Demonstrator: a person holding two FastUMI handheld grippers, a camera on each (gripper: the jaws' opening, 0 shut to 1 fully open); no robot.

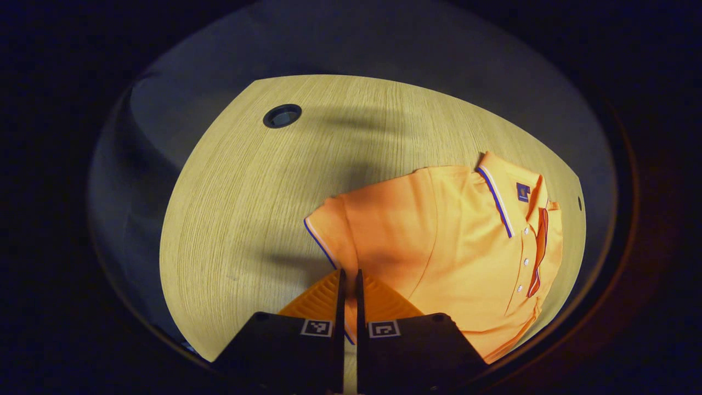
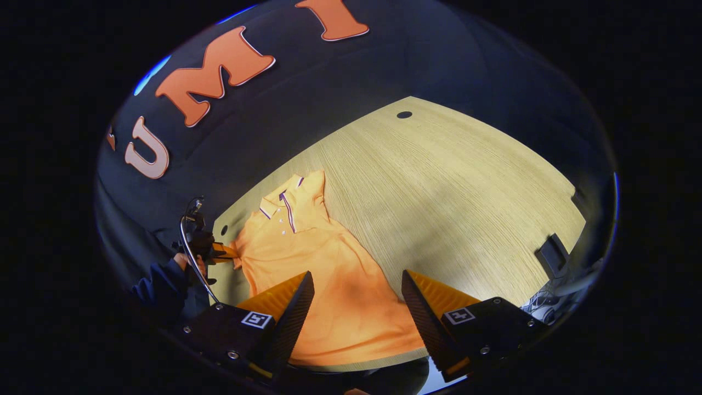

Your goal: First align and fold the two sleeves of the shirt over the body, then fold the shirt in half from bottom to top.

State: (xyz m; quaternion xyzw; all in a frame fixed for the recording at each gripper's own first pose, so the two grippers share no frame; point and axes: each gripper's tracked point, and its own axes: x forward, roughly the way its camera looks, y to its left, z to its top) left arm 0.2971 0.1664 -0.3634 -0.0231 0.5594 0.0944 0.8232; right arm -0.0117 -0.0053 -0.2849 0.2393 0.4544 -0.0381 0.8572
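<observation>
An orange polo shirt (image 1: pixel 439 241) lies flat on the wooden table (image 1: pixel 247 208), collar (image 1: pixel 540 230) to the right in the left gripper view. My left gripper (image 1: pixel 349 272) is shut on the near sleeve (image 1: pixel 326 233), whose blue-trimmed edge runs in between the fingers. A striped cuff (image 1: pixel 496 203) lies across the chest beside the button placket. In the right gripper view the shirt (image 2: pixel 307 258) stretches from the collar (image 2: pixel 274 206) down to the hem. My right gripper (image 2: pixel 356 296) stands open over its lower part. Farther off, the left gripper (image 2: pixel 215 250) grips the sleeve at the shirt's left side.
A round cable hole (image 1: pixel 282 116) sits in the table's far part (image 2: pixel 404 114). A dark flat object (image 2: pixel 551 255) lies at the table's right edge, with cables (image 2: pixel 540 307) below it. A person's hand and dark sleeve (image 2: pixel 164 280) hold the left gripper.
</observation>
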